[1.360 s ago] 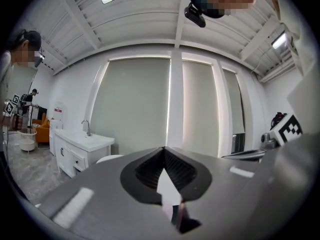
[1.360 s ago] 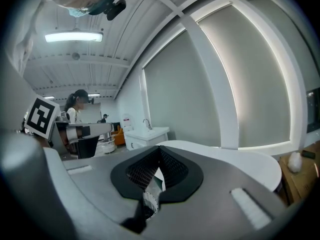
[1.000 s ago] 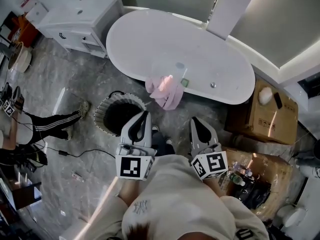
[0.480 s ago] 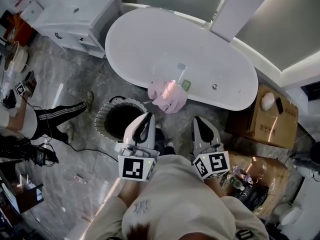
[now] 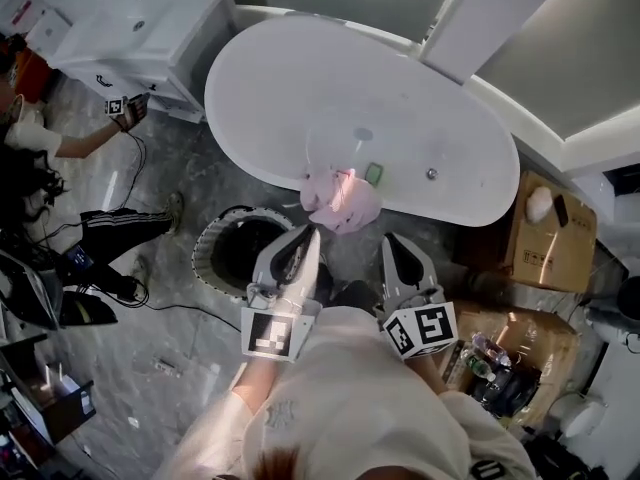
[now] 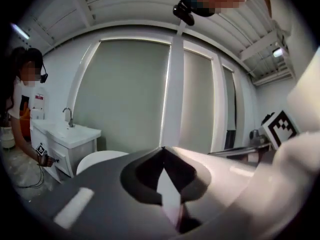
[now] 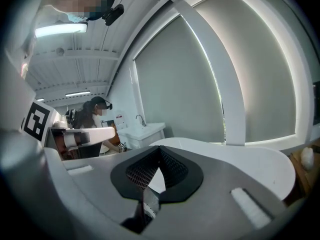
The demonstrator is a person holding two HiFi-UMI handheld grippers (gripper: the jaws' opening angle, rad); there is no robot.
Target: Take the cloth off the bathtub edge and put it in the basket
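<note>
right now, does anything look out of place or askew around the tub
Only the pink cloth: it lies crumpled over the near edge of the bathtub, part drooping down the outside, not folded or hung flat. The basket stands upright on the floor nearby. Nothing spilled or broken shows.

- Basket (image 5: 212,240): its right part is hidden behind the left gripper (image 5: 308,236), and the inside is too dark to read.
- Small green thing (image 5: 372,173) on the tub (image 5: 280,78), beside the cloth (image 5: 340,196): too small to tell.
- Person (image 5: 60,138) at the left: cut off by the edge.
</note>
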